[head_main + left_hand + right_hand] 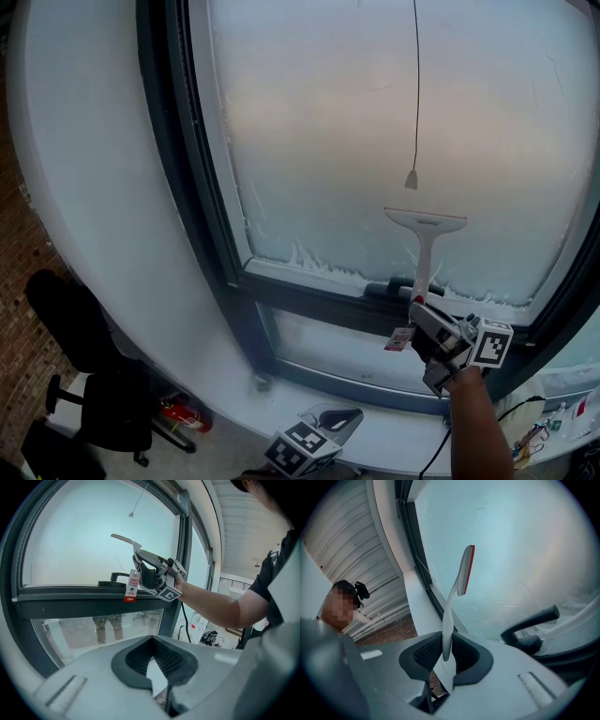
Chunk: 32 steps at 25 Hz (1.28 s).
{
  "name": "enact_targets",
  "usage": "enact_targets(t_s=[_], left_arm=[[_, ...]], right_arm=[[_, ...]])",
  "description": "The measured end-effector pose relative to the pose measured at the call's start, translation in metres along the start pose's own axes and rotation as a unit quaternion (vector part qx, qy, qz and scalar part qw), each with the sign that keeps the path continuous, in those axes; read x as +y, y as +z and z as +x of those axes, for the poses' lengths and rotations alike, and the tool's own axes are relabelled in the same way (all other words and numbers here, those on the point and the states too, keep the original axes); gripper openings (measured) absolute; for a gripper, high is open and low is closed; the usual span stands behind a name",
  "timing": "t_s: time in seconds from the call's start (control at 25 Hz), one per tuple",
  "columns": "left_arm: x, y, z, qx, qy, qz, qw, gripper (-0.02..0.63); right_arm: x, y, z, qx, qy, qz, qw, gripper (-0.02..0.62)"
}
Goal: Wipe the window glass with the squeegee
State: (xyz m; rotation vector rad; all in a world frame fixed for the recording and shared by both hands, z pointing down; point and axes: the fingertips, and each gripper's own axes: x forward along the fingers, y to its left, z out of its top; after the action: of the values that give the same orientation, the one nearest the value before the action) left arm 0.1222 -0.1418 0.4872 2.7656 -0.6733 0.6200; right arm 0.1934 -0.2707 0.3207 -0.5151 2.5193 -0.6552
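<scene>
The squeegee point(425, 225) stands upright with its blade against the window glass point(375, 122), toward the pane's 5 o'clock. The right gripper point(422, 314) pinches the handle's lower end from 6 o'clock. The left gripper point(339, 419) hangs at 8 o'clock from the right gripper, jaws pressed together on nothing

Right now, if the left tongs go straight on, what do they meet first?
Probably the lower window pane, just under the dark crossbar; the squeegee sits higher, off that line. Depth unclear.
</scene>
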Motion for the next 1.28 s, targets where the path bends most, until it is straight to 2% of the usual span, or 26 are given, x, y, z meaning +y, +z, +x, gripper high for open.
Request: enact_targets(t_s=[0.72, 1.28], left_arm=[[0.0, -0.006, 0.005, 0.008, -0.007, -0.002, 0.9999, 0.0], [0.001, -0.004, 0.007, 0.011, -0.011, 0.001, 0.9999, 0.0]], right_arm=[[-0.029, -0.051, -0.03, -0.017, -0.034, 0.053, 0.998, 0.084], [-0.054, -0.083, -0.048, -0.011, -0.071, 0.068, 0.995, 0.084]])
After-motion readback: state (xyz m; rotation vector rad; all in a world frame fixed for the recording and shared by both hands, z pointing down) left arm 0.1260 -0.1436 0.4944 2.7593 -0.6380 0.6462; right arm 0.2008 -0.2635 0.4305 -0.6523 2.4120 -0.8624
